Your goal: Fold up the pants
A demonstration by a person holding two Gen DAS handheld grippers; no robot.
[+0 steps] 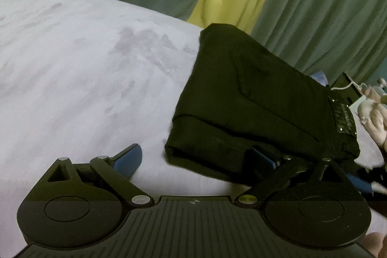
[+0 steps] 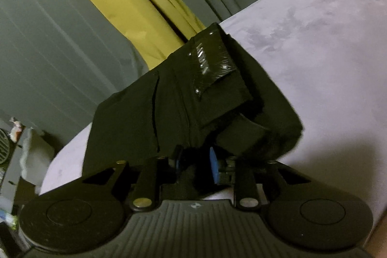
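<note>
Folded pants (image 1: 254, 98) lie on the bed (image 1: 84, 64), curtains (image 1: 326, 4) behind.

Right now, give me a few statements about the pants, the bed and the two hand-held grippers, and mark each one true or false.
1. The black pants are folded into a compact bundle. True.
2. The pants lie on a bare wooden floor. False: they are over a pale lilac bed sheet.
3. The left hand-held gripper is clamped on the pants. False: its jaws stand wide apart, one blue pad over bare sheet, the other at the bundle's edge.
4. The right hand-held gripper has black cloth between its blue pads. True.
5. A yellow curtain hangs behind the bed between grey-green ones. True.
6. A shiny patch on the pants is bright red. False: it is black and glossy.
</note>
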